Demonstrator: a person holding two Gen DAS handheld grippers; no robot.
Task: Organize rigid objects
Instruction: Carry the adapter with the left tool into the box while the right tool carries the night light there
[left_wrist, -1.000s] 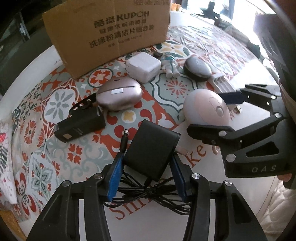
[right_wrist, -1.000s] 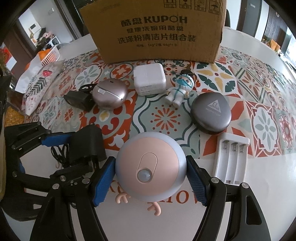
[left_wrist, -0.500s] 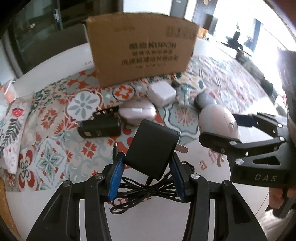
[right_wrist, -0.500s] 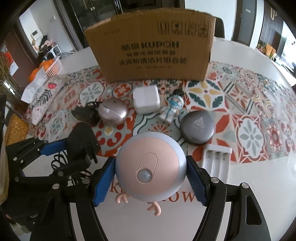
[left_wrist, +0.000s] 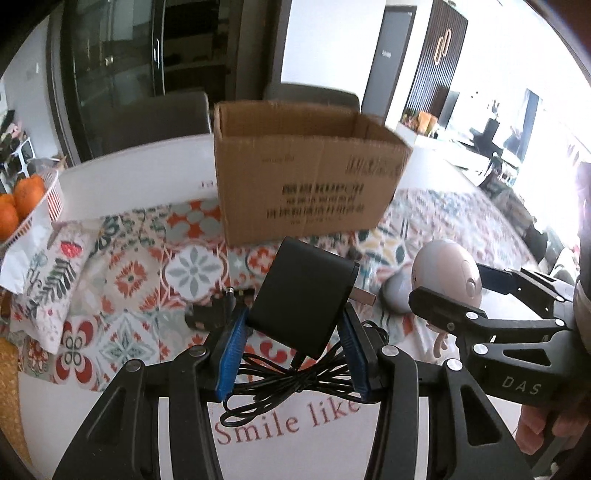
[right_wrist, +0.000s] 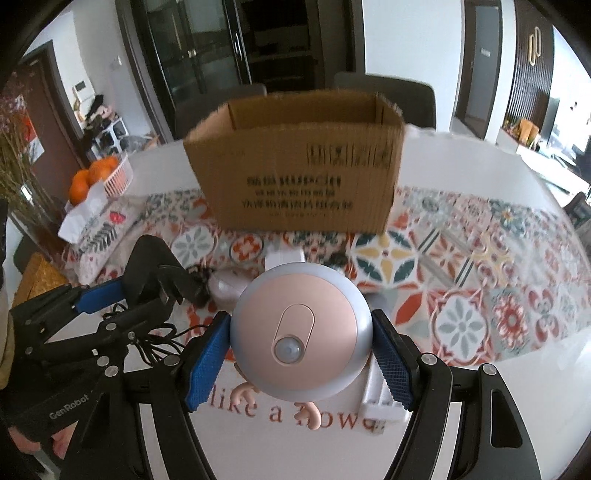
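Observation:
My left gripper (left_wrist: 291, 354) is shut on a black power adapter (left_wrist: 306, 295) whose bundled cable (left_wrist: 291, 384) hangs below, held above the table. My right gripper (right_wrist: 299, 358) is shut on a round pink sensor light (right_wrist: 299, 328) with small pink feet. Each gripper shows in the other's view: the right gripper (left_wrist: 476, 295) with the light (left_wrist: 443, 269), the left gripper (right_wrist: 122, 302) with the adapter (right_wrist: 147, 266). An open cardboard box (right_wrist: 299, 173) stands ahead on the table; it also shows in the left wrist view (left_wrist: 306, 170).
A patterned tablecloth (right_wrist: 480, 266) covers the table. A black item (left_wrist: 207, 314), a pink case (right_wrist: 229, 291), a white charger (right_wrist: 284, 256) and a white battery holder (right_wrist: 376, 395) lie partly hidden. A basket of oranges (right_wrist: 99, 177) sits far left. Chairs stand behind the box.
Both grippers have risen with their objects and tilted up, so the box's open top and the room behind now show. The objects on the cloth have dropped mostly out of sight.

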